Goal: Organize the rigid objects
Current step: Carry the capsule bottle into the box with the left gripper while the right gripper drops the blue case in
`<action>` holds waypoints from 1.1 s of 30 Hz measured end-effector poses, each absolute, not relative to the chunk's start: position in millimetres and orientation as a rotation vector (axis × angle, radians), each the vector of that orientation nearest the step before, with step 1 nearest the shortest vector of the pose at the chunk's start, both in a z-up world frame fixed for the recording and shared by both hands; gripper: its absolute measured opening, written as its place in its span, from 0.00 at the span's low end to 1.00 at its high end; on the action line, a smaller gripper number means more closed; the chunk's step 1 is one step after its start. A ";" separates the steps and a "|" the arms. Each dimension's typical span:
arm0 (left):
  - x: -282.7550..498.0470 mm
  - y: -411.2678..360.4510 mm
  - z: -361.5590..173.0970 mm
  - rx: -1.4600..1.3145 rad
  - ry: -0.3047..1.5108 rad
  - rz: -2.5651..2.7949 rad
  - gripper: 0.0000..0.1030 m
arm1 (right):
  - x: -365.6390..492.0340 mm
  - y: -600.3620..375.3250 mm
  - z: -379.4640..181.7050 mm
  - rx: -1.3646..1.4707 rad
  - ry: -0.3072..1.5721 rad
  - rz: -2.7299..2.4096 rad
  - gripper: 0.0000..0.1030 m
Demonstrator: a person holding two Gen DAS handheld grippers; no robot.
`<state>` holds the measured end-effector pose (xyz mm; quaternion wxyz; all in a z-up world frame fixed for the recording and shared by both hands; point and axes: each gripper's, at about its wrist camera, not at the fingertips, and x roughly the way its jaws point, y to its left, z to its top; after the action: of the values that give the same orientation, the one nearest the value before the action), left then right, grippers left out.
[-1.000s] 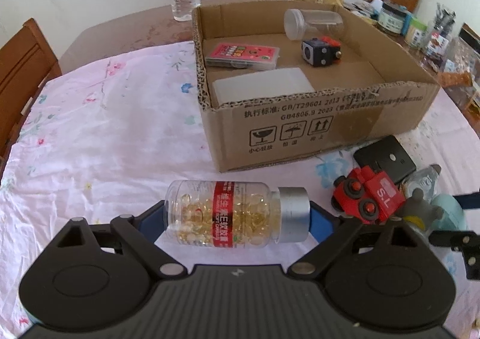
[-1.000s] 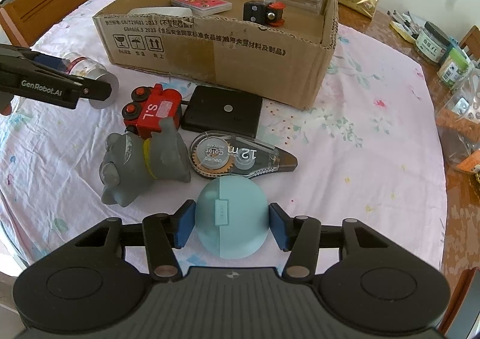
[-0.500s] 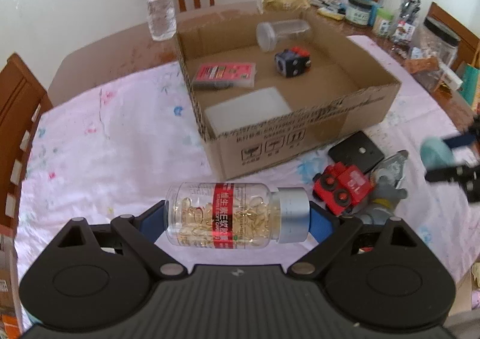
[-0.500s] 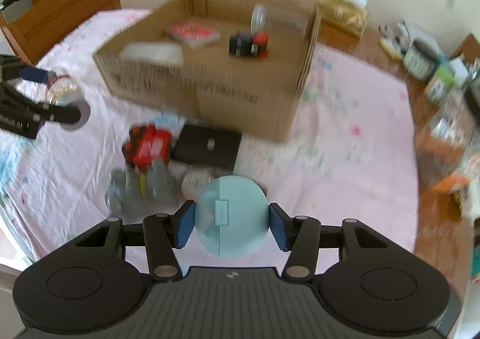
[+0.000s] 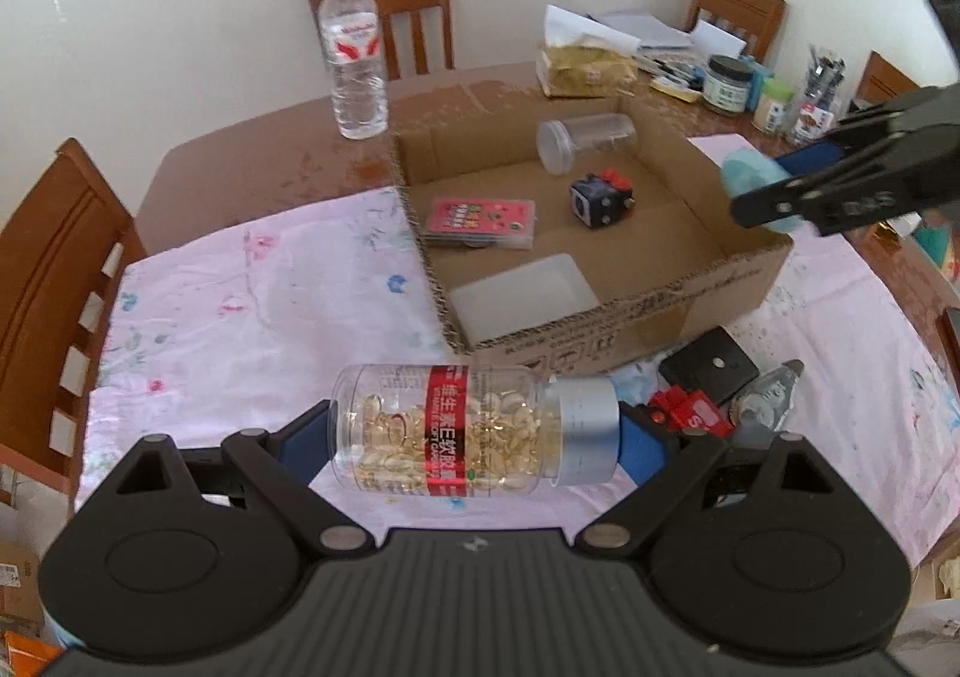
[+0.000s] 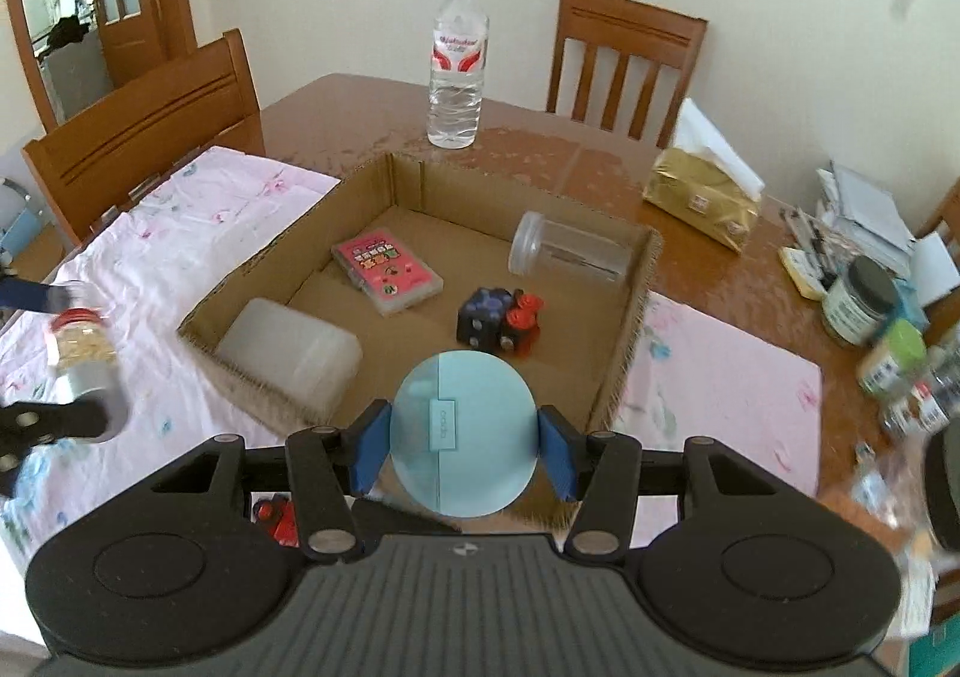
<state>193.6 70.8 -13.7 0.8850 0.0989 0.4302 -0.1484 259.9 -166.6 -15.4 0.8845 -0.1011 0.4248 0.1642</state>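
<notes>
Two items lifted and on their way to the box; four already inside, a few left on the cloth.

Left wrist view: the left gripper [image 5: 474,431] is clamped end to end on the capsule bottle [image 5: 474,431], which lies crosswise between the pads, long axis level, silver cap to the right. Ahead of it, the cardboard box [image 5: 606,317] holds a card case [image 5: 480,221], a clear jar [image 5: 585,142], a fidget cube [image 5: 603,200] and a white plastic box [image 5: 522,299]. Near its right finger, outside the box, lie a red toy train [image 5: 690,416], a black block [image 5: 708,371] and a correction tape [image 5: 768,398].

Right wrist view: the right gripper [image 6: 462,440] is clamped on the round light-blue case [image 6: 462,431], seam upright, held over the box's near wall, not yet released.
</notes>
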 end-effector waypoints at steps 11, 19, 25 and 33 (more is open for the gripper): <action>198.6 84.9 1.1 0.189 0.872 -0.244 0.90 | 301.8 -160.6 -56.1 -0.185 0.980 0.325 0.82; 221.6 76.8 11.9 0.196 0.854 -0.265 0.90 | 287.3 -159.3 -35.3 -0.170 0.928 0.276 1.00; 249.1 54.1 21.4 0.208 0.820 -0.324 0.90 | 265.9 -157.6 -18.0 -0.131 0.874 0.225 1.00; 283.9 9.4 9.1 0.233 0.810 -0.425 0.91 | 238.7 -156.3 -15.9 -0.155 0.854 0.181 1.00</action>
<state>283.9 9.4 9.1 0.8908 0.1121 0.3900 -0.2047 238.7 -156.3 -15.9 0.9033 -0.0749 0.4132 0.0877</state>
